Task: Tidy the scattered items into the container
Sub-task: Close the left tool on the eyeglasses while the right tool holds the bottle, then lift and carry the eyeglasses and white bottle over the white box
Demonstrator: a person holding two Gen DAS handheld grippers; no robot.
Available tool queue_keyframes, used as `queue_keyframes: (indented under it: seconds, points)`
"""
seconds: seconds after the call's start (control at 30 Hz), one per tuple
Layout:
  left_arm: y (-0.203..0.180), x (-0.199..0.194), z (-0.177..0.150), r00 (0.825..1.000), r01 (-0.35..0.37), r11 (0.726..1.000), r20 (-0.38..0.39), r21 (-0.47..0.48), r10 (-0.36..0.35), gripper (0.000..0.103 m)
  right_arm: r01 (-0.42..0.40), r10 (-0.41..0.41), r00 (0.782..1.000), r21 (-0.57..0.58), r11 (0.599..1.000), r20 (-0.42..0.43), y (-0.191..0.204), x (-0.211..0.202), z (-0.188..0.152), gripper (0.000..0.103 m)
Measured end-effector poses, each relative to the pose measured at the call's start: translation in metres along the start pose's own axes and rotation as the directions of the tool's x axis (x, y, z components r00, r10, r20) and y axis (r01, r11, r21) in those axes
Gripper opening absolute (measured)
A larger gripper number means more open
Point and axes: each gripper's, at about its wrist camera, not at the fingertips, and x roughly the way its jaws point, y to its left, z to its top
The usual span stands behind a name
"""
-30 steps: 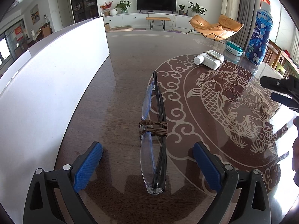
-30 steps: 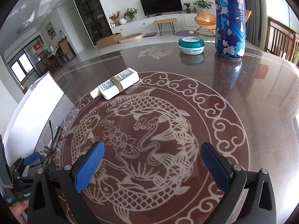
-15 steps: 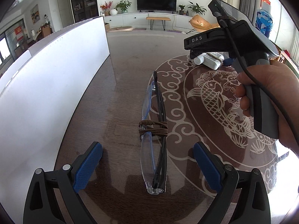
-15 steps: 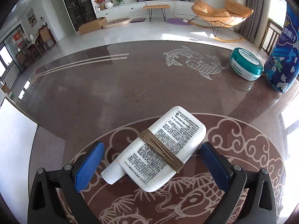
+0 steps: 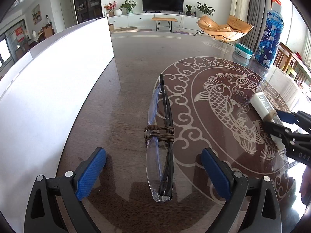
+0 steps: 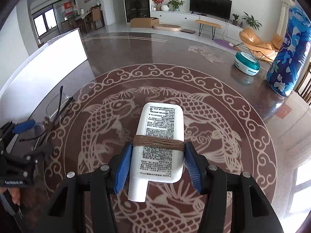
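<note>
Between the closing right tool (image 6: pixel 158 167) lies the tube (image 6: pixel 160 145) (pads touching).

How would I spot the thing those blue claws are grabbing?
Look at the fish medallion on the dark table. Lying flat on it, between the closing right gripper, is a white tube with small black print. Brown twine circles its middle.

- Left hand-held gripper (image 5: pixel 153 172): angled downward toward the desk (image 5: pixel 136 62), blue pads spread wide, one on either side of the folded glasses (image 5: pixel 161 136), neither touching them.
- Right hand-held gripper (image 6: pixel 157 165): angled downward, jaws closing, blue pads at the sides of the white tube (image 6: pixel 159 141), just below its twine wrap.
- A hand (image 6: pixel 13 196) gripping the left handle, left of the tube.
</note>
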Motion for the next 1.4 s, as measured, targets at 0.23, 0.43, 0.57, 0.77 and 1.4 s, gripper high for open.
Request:
queue_keyframes:
  seconds: [0.23,0.43,0.57,0.77,1.4]
  points:
    - [-0.007,0.006,0.008,0.998,0.059,0.994,-0.036,0.088,-0.056,0.102,0.014,-0.015,1.000,0.025,1.000,0.020,-0.004,-0.037,-0.059,0.061]
    - [-0.007,0.006,0.028,0.997,0.067,0.992,-0.044,0.103,-0.063,0.029,-0.016,0.016,0.998,0.000,1.000,-0.062,-0.001,-0.037,-0.048,0.076]
    - [-0.009,0.002,0.026,0.994,0.092,0.992,-0.071,0.092,-0.085,0.028,-0.041,0.041,0.989,-0.003,0.999,-0.141,-0.003,-0.030,-0.035,0.079]
    - [-0.017,-0.020,-0.002,0.996,0.080,0.989,-0.050,0.126,-0.074,0.028,-0.077,0.087,0.974,0.053,0.996,-0.211,-0.013,-0.025,-0.025,0.079]
    - [-0.015,-0.085,-0.025,0.993,0.110,0.989,0.033,0.101,-0.113,0.028,-0.063,0.065,0.977,0.017,0.998,-0.205,0.013,-0.066,-0.014,0.054]
